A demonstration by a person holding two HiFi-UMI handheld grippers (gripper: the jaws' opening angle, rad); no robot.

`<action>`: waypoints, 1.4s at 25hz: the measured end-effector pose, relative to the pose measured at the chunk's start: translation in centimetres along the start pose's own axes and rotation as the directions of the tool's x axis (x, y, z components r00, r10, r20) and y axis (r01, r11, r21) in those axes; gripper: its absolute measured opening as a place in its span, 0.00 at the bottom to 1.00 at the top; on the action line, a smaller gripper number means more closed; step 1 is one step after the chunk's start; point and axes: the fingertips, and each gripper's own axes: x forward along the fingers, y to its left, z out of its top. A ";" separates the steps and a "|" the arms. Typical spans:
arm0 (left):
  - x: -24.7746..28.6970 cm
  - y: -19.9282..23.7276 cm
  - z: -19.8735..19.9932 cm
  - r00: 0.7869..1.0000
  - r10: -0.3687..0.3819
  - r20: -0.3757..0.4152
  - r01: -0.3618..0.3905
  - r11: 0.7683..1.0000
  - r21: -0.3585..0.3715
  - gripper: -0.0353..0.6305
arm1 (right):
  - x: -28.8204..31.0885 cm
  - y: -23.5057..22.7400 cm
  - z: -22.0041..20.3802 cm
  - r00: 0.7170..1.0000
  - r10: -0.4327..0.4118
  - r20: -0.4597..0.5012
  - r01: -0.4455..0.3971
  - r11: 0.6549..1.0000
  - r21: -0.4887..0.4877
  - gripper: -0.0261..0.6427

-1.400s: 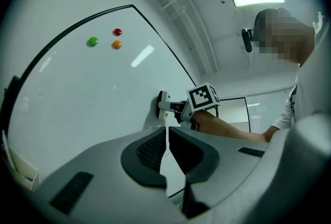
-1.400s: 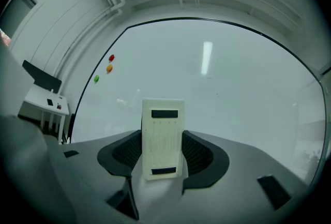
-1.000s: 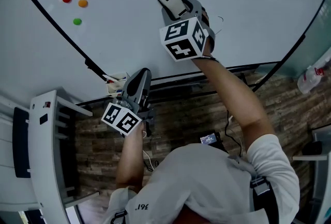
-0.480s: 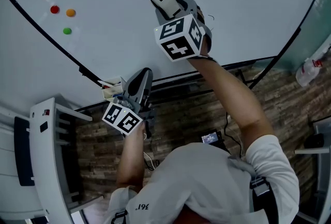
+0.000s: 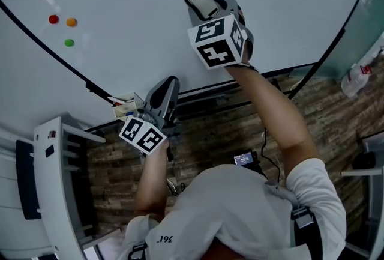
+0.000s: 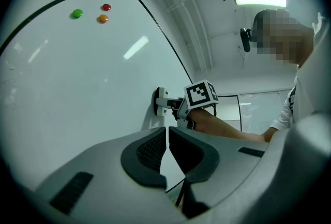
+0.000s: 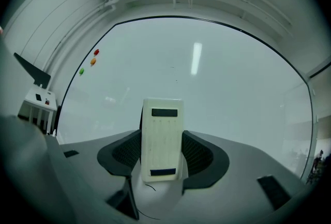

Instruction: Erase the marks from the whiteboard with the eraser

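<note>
Currently the right hand-held gripper (image 5: 202,2) is raised to the whiteboard (image 5: 138,6), its jaws pinching the white eraser (image 7: 162,132) by its two long sides, one ribbed pad on each side. The left gripper view shows the eraser lying flat against the board, with the person's right arm reaching up behind the marker cube (image 5: 219,42). A thin dark stroke (image 7: 150,187) shows on the board just below the eraser in the right gripper view. The left hand-held gripper (image 6: 167,134) is held lower, near the bottom edge of the board, its jaws pressed together with nothing between them. Well to the left of the eraser, three small round magnets sit on the board: a red one (image 5: 53,19), an orange one (image 5: 71,22) just beside it and a green one (image 5: 69,42) below them. A small tray (image 5: 124,107) hangs at the board's lower frame, just beside the left hand-held gripper
</note>
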 end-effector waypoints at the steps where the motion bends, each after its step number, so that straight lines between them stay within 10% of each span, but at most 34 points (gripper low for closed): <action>1: 0.4 -0.4 -0.2 1.000 -0.004 -0.001 0.004 1.000 0.000 0.06 | -0.2 -0.7 -0.4 1.000 -0.005 -0.002 0.005 1.000 0.002 0.42; 35: 4.4 -3.2 -3.3 0.996 -0.070 -0.054 0.069 0.997 -0.027 0.06 | -3.0 -13.6 -9.4 0.972 -0.194 -0.135 0.203 0.978 0.054 0.42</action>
